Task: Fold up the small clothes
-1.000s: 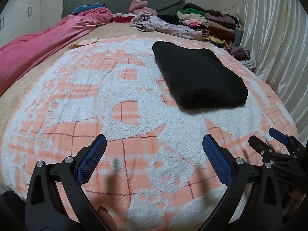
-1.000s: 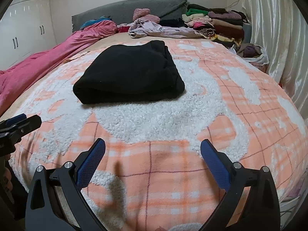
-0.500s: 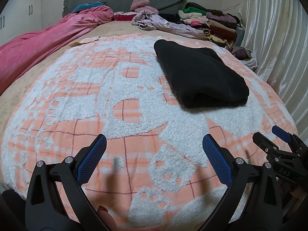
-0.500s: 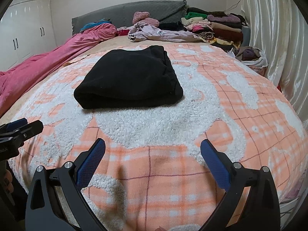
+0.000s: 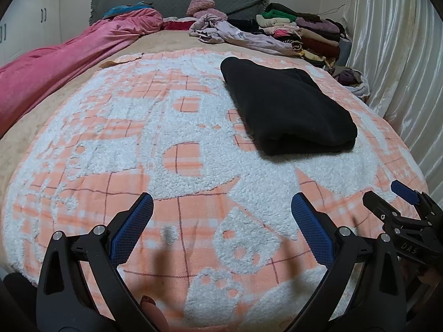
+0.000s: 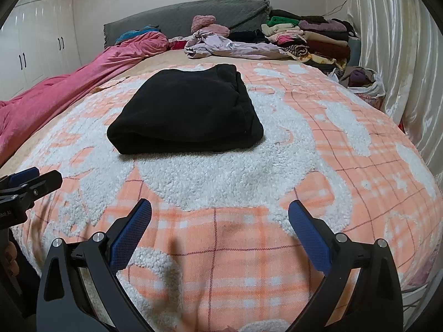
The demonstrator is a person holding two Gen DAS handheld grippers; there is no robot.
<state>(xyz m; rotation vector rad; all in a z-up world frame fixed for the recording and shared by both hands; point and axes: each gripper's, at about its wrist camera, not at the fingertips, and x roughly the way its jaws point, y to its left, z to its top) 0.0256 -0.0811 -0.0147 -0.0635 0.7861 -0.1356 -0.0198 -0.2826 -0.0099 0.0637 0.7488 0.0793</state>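
Nearest, left gripper (image 5: 221,215) held with blue pads wide apart, nothing between them, poised low over the near edge of a fleecy orange-and-white blanket (image 5: 180,149). Beside it, right gripper (image 6: 220,221) likewise spread wide and empty (its tip also visible at the right margin of the left view).

Further in, well clear of both grippers, lay a black garment (image 6: 188,110), already folded into a thick rectangular bundle, resting flat on the blanket. Looked soft, fleecy and light, probably limp once lifted, so liable to sag and unfold. Best taken at the rounded near fold, where the layers stack, one gripper toward each end, pinching all layers together.

Furthest back, against a grey headboard (image 6: 188,13): a loose lilac garment (image 6: 229,47), a stack of folded clothes (image 6: 310,36), and a pink duvet (image 5: 63,63) along the left.
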